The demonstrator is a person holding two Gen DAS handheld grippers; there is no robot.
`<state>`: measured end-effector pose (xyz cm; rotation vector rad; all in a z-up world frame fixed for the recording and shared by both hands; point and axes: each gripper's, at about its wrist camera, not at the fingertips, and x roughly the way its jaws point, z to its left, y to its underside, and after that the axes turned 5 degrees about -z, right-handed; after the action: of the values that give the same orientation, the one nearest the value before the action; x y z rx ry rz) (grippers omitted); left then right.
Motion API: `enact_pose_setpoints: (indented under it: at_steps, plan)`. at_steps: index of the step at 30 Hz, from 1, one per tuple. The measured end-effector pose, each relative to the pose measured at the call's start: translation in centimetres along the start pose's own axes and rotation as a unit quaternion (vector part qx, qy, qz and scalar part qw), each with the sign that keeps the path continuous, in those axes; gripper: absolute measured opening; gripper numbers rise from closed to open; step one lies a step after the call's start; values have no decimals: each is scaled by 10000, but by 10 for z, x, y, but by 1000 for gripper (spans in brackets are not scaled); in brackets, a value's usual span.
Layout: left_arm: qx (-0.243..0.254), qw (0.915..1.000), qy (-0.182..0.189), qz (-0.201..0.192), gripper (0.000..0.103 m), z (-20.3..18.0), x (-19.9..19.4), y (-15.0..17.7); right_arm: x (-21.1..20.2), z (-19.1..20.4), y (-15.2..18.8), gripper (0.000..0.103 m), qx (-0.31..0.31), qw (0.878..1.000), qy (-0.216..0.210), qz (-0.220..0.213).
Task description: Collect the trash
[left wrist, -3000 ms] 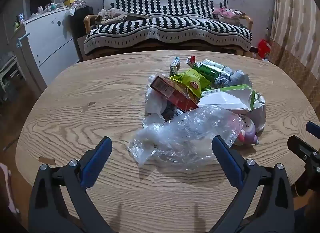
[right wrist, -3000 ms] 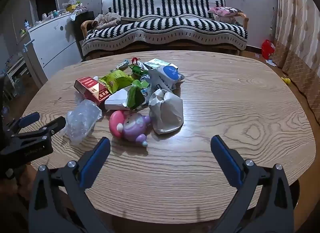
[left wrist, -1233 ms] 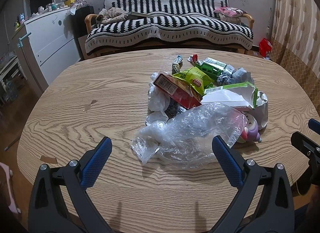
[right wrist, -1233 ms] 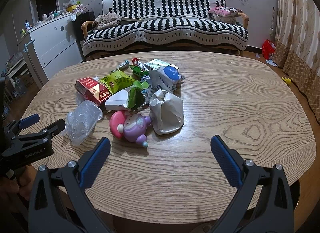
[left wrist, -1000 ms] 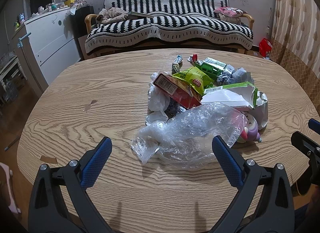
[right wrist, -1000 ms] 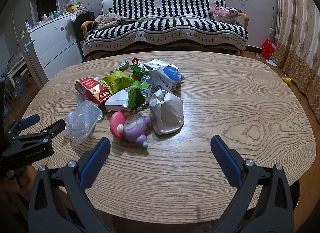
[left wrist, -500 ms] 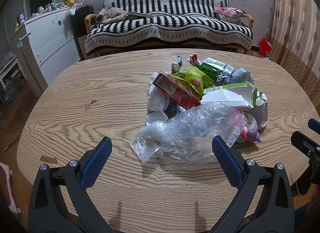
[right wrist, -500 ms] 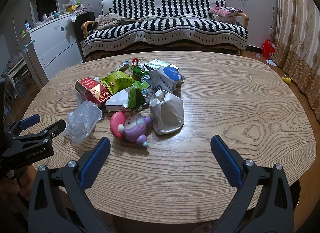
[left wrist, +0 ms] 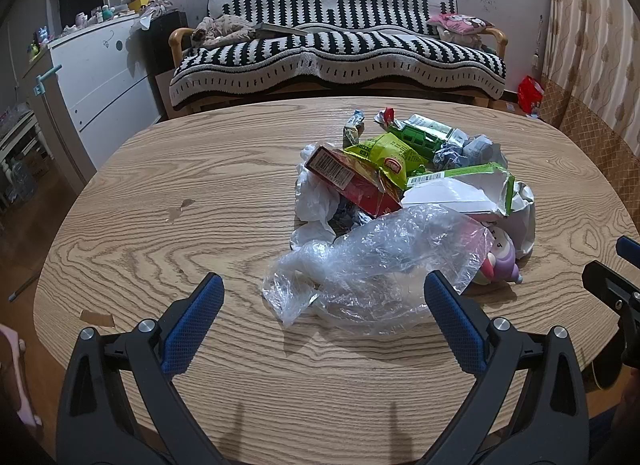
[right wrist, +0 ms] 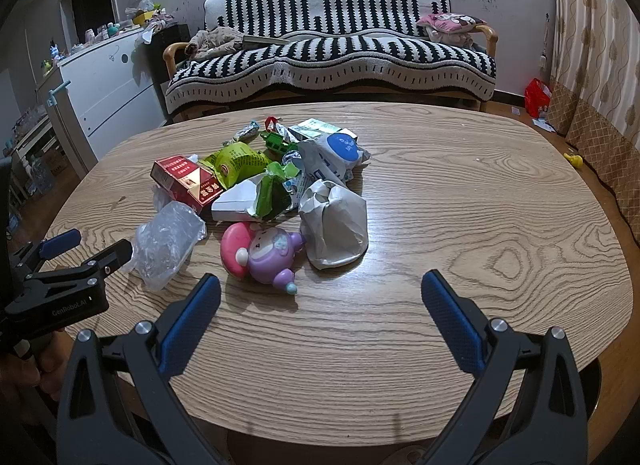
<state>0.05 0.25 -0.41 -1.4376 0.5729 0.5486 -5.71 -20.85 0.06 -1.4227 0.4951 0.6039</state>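
Observation:
A heap of trash lies on the oval wooden table. Nearest my left gripper is a crumpled clear plastic bag, just beyond its wide-open blue fingertips. Behind the bag sit a red carton, a yellow-green snack wrapper, a torn white and green box and white tissue. In the right wrist view, my right gripper stands open and empty at the table's near edge, just short of a pink and purple toy and a grey paper bag. The clear bag lies at its left.
A black-and-white striped sofa stands behind the table, with a white dresser at the left and a curtain at the right. The table's right half is bare wood. A small brown scrap lies near the left edge.

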Motion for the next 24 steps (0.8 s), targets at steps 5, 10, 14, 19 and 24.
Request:
enact_pose_setpoints:
  at_steps: [5, 10, 14, 19, 24]
  plan:
    - [0, 10000, 6, 3, 98, 0, 0, 0, 0, 0, 0, 97, -3, 10000, -5, 0]
    - [-2, 10000, 5, 7, 98, -1, 0, 1, 0, 0, 0, 97, 3, 10000, -3, 0]
    - [-7, 10000, 0, 23, 98, -2, 0, 3, 0, 0, 0, 97, -3, 10000, -7, 3]
    - [-70, 9999, -34, 105, 98, 1, 9, 3, 1, -4, -5, 97, 59, 10000, 58, -8]
    - [67, 9995, 60, 294, 98, -1, 27, 4, 23, -14, -19, 97, 128, 9997, 176, 146]
